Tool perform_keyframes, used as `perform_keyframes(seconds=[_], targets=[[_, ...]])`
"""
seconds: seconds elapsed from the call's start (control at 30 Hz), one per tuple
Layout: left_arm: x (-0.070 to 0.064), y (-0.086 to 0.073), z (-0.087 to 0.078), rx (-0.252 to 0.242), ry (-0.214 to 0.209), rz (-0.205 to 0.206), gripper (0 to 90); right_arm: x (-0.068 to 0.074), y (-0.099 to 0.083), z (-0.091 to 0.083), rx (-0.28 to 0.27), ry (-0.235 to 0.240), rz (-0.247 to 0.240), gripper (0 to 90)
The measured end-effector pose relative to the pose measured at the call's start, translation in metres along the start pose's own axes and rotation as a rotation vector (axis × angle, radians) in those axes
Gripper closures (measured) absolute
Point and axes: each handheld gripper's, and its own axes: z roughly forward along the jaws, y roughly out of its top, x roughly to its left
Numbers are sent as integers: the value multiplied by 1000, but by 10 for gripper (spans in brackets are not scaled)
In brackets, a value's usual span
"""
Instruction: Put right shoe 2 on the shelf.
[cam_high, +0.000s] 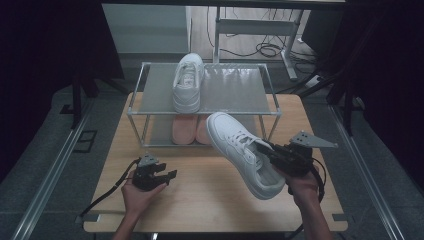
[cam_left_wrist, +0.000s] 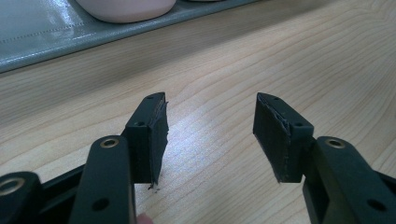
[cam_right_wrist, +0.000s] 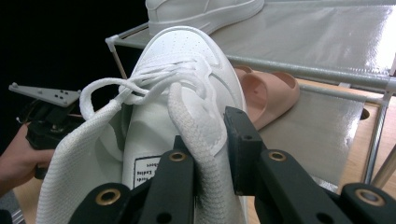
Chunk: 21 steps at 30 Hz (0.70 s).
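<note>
My right gripper (cam_high: 266, 150) is shut on the tongue of a white sneaker (cam_high: 242, 150), which hangs tilted over the table with its toe toward the rack. In the right gripper view, the jaws of the right gripper (cam_right_wrist: 210, 140) pinch the sneaker's (cam_right_wrist: 187, 60) padded tongue beside the laces. A second white sneaker (cam_high: 188, 82) lies on the top shelf of the metal shoe rack (cam_high: 145, 107). My left gripper (cam_high: 167, 173) sits open low over the wooden table (cam_high: 200, 200). Bare wood shows between the left gripper's (cam_left_wrist: 210, 135) jaws.
A pair of pink slippers (cam_high: 189, 129) rests on the rack's lower shelf; one pink slipper (cam_right_wrist: 266, 91) shows behind the held sneaker. The right half of the top shelf (cam_high: 240, 90) is bare. Cables and desk legs (cam_high: 270, 47) lie on the floor beyond the table.
</note>
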Motion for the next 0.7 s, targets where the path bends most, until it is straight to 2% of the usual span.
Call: perform_keyframes(seconds=[0.7], targets=[[0,0,1,-2,-3,-1,453,-3,31,8,-49,-19,34,806]])
